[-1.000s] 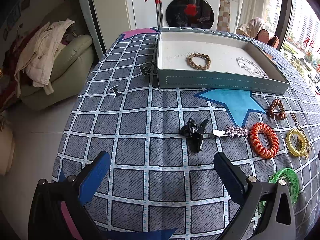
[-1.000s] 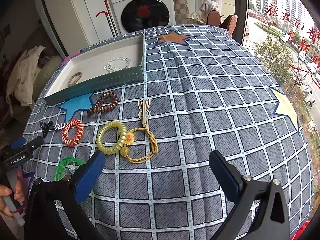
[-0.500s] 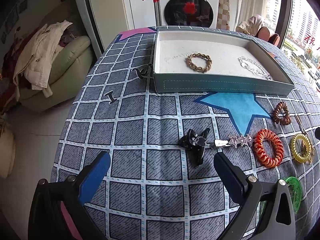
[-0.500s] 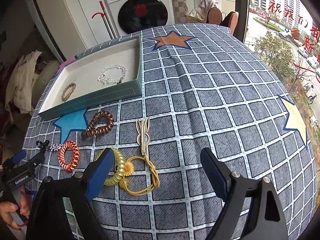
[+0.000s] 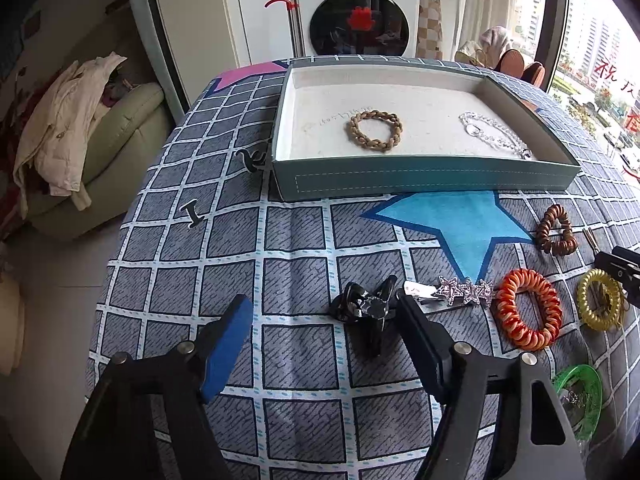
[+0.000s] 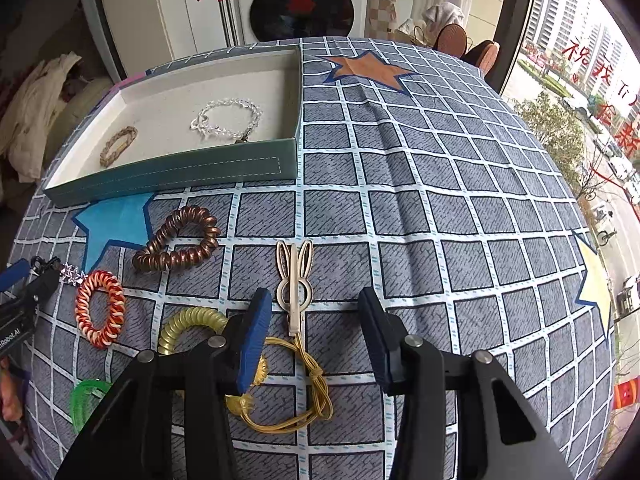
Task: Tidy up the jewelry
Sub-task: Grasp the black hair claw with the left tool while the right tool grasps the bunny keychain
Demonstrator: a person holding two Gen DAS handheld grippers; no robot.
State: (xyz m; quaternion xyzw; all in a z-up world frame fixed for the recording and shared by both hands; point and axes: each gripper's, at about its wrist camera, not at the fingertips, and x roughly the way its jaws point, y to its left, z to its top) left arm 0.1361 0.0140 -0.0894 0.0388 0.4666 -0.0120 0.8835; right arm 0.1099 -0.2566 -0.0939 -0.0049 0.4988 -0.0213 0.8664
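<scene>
Right tool (image 6: 312,320), jaws just closing yet gripping nothing, straddles the rabbit clip (image 6: 294,280) at twelve o'clock on the tabletop (image 6: 440,200); judged best: centre before pinching; left tool (image 5: 324,322) open.

"Panasonic" on washing machine (image 5: 360,4)

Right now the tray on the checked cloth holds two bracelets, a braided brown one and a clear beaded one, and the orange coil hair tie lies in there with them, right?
Not quite. The tray holds only the braided brown bracelet and the clear beaded bracelet. The orange coil hair tie lies outside it on the checked cloth, as the left wrist view shows.
</scene>
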